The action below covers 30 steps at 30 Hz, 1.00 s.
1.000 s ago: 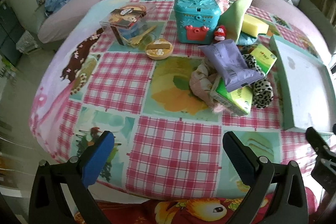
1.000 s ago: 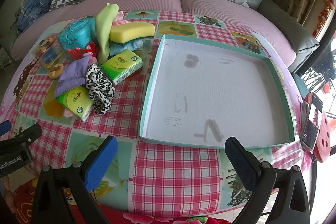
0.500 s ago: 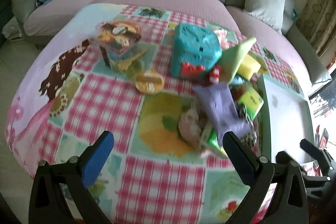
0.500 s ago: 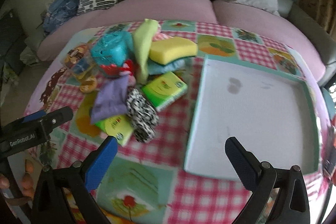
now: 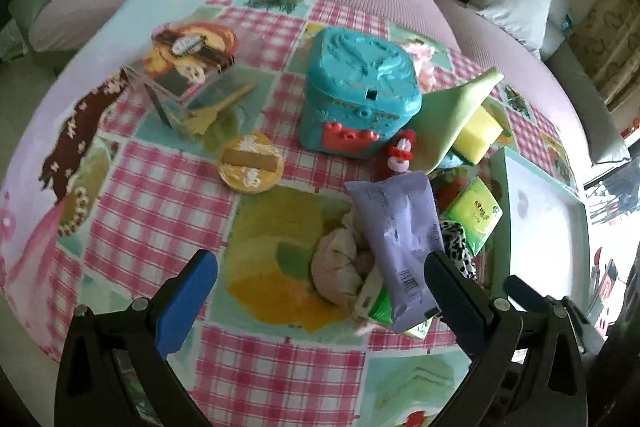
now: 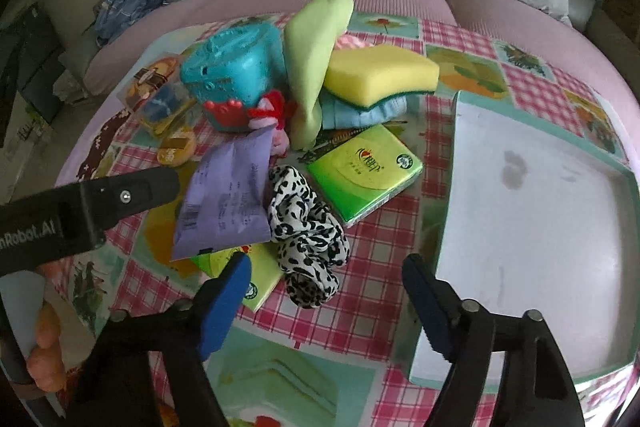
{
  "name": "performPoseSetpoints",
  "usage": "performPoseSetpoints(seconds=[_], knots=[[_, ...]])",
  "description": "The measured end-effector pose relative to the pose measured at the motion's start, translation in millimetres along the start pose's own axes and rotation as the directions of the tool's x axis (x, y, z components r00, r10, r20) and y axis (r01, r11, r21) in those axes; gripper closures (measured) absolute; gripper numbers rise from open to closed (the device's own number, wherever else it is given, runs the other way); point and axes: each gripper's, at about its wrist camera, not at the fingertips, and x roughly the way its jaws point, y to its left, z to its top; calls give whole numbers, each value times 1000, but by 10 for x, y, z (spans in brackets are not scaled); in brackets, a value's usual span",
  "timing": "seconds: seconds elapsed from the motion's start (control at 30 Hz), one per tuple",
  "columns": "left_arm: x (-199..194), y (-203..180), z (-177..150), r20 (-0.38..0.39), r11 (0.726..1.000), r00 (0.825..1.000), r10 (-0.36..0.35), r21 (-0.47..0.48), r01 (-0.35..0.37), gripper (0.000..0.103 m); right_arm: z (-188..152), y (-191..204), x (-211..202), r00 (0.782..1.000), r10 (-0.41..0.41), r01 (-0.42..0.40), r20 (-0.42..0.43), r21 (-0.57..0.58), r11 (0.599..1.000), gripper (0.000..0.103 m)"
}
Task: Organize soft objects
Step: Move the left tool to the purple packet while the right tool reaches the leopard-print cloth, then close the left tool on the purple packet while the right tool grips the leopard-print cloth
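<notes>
While both our grippers hover spread and empty, the left gripper (image 5: 320,291) faces the lilac plastic pouch (image 5: 396,247) and the right gripper (image 6: 324,291) sits just before the leopard-print fabric scrunchie (image 6: 308,231). We see the pouch lying left of the scrunchie, touching it, on the checked cloth-covered surface (image 6: 360,299). Right of the scrunchie lies the green tissue pack (image 6: 366,173), then the shallow teal-rimmed white tray (image 6: 532,227).

The right gripper (image 6: 326,291) hangs with jaws spread wide, the leopard-print scrunchie (image 6: 308,231) just beyond and between them, the white tray (image 6: 532,227) beyond the right-hand jaw.
</notes>
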Motion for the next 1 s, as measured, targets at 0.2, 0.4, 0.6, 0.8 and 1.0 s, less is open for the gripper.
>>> performPoseSetpoints(seconds=[0.2, 0.4, 0.6, 0.8, 1.0], knots=[[156, 19, -24, -38, 995, 998, -57, -85, 54, 0, -29, 3, 97, 1000, 3, -3, 1, 0, 1000, 40], [257, -25, -93, -51, 984, 989, -137, -123, 130, 18, -56, 21, 128, 1000, 8, -8, 3, -2, 1000, 47], [248, -135, -168, -44, 975, 980, -194, -114, 188, 49, -71, 54, 124, 1000, 6, -6, 9, -9, 1000, 58], [273, -329, -241, -37, 974, 976, -216, -78, 213, 70, -79, 32, 108, 1000, 13, -13, 17, -3, 1000, 71], [235, -452, -234, 18, 977, 979, -204, -54, 205, 88, -92, 19, 65, 999, 22, -22, 36, 2, 1000, 83]])
